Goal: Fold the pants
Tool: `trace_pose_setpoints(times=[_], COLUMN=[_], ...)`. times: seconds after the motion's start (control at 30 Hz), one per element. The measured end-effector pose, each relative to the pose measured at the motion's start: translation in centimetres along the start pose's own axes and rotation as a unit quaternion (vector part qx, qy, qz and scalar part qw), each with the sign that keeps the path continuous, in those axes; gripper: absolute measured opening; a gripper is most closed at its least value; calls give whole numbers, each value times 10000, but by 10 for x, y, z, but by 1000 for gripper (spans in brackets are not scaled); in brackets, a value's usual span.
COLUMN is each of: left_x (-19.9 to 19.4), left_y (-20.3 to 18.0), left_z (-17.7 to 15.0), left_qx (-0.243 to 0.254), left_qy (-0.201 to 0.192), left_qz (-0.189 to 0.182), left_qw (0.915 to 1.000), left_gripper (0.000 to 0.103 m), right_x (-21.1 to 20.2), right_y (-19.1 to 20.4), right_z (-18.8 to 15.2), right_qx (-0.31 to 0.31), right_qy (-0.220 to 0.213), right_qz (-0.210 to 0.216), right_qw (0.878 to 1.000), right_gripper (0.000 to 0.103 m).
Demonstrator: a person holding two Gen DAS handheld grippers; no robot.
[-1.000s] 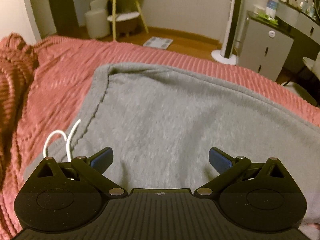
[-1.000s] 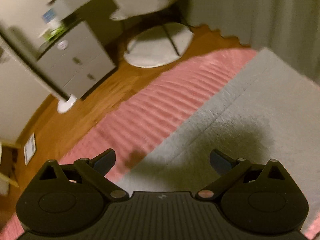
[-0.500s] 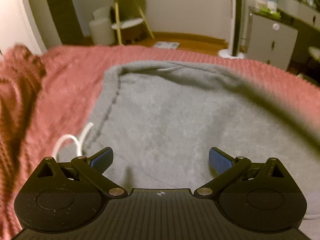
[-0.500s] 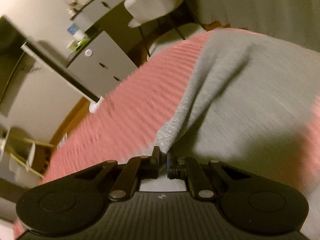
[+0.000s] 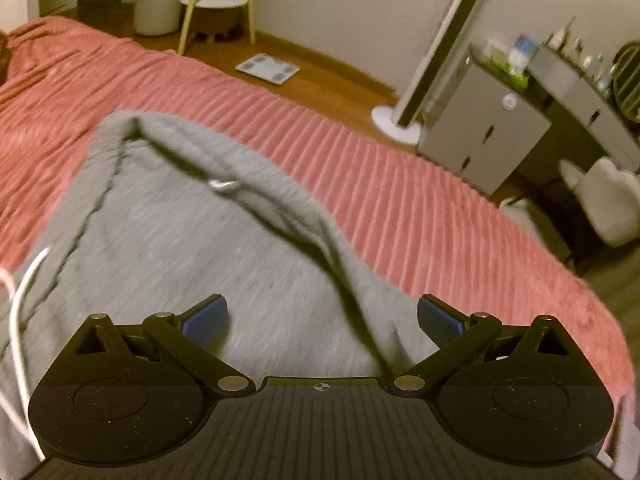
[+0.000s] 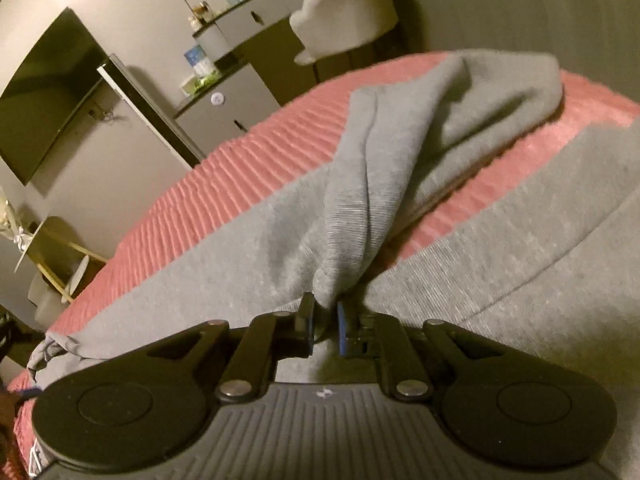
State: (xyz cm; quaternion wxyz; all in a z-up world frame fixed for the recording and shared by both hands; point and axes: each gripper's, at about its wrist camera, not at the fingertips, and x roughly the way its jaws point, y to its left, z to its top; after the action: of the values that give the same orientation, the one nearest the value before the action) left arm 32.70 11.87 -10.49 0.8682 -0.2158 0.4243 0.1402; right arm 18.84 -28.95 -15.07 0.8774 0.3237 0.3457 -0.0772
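Between the fingertips of the right gripper (image 6: 324,322), a bunched fold of the grey pants (image 6: 352,200) is pinched and lifted clear of the pink ribbed bedspread (image 6: 240,176). The left gripper (image 5: 322,316) is spread wide above the pants' flat fabric, beside a white drawstring (image 5: 18,308). Beyond the bed stand grey drawers (image 5: 484,136). No legible writing or brand is discernible.

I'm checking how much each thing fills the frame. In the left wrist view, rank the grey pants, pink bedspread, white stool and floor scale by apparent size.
1. Grey pants, though nearness inflates them.
2. Pink bedspread.
3. White stool and floor scale look alike; unranked.
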Motion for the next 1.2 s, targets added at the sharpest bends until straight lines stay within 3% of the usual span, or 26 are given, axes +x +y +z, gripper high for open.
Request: trace_pose_setpoints(times=[0.07, 0.1, 0.13, 0.2, 0.27, 0.3, 0.33, 0.4, 0.47, 0.57, 0.67, 0.7, 0.8, 1.0, 1.1, 1.17, 1.2], left_x=[23, 34, 42, 48, 53, 56, 61, 65, 63, 55, 50, 51, 55, 62, 66, 66, 66], left_y=[-6, -6, -8, -12, -19, -21, -21, -16, -7, 7, 11, 12, 8, 0, 2, 8, 11], left_z=[7, 10, 11, 14, 17, 19, 21, 22, 24, 23, 21, 20, 18, 16, 19, 21, 22], left_qx=[46, 18, 2, 141, 429, 529, 557, 467, 405, 318, 332, 335, 399, 592, 492, 329, 244], left_qy=[215, 341, 380, 271, 245, 343, 481, 557, 573, 582, 592, 590, 618, 552, 617, 704, 740], left_qz=[205, 313, 478, 650, 590, 464, 350, 208, -38, -341, -466, -468, -342, -162, -202, -314, -386], left_qw=[9995, 9989, 9981, 9974, 9970, 9969, 9967, 9971, 9975, 9972, 9966, 9966, 9967, 9966, 9967, 9965, 9962], left_gripper=[100, 86, 80, 79, 55, 33, 24, 17, 12, 9, 9, 9, 9, 12, 11, 10, 9], right_x=[3, 4, 7, 12, 14, 15, 17, 16, 2, -37, -52, -45, -4, 71, 88, 88, 85], right_y=[-5, -6, -6, -3, 2, 6, 9, 20, 28, 32, 41, 43, 48, 47, 43, 43, 46], right_z=[2, 1, 0, -3, -3, -4, -3, 0, 10, 30, 48, 53, 72, 87, 84, 80, 82], right_qx=[83, 61, -14, -190, -312, -361, -434, -674, -675, -640, -951, -1113, -1479, -1858, -1980, -2164, -2219], right_qy=[-5, -31, -58, -131, -162, -141, -86, 76, 17, -645, -1330, -1356, -1145, -274, -85, -66, -46], right_qz=[64, 88, 84, 68, 53, 91, 209, 361, 126, -47, -795, -998, -1421, -2077, -2341, -2288, -2297], right_qw=[9999, 9999, 9999, 9997, 9994, 9992, 9988, 9970, 9976, 9959, 9833, 9794, 9720, 9600, 9518, 9491, 9476], right_gripper=[12, 15, 17, 21, 28, 39, 59, 72, 69, 71, 85, 87, 87, 86, 64, 44, 28])
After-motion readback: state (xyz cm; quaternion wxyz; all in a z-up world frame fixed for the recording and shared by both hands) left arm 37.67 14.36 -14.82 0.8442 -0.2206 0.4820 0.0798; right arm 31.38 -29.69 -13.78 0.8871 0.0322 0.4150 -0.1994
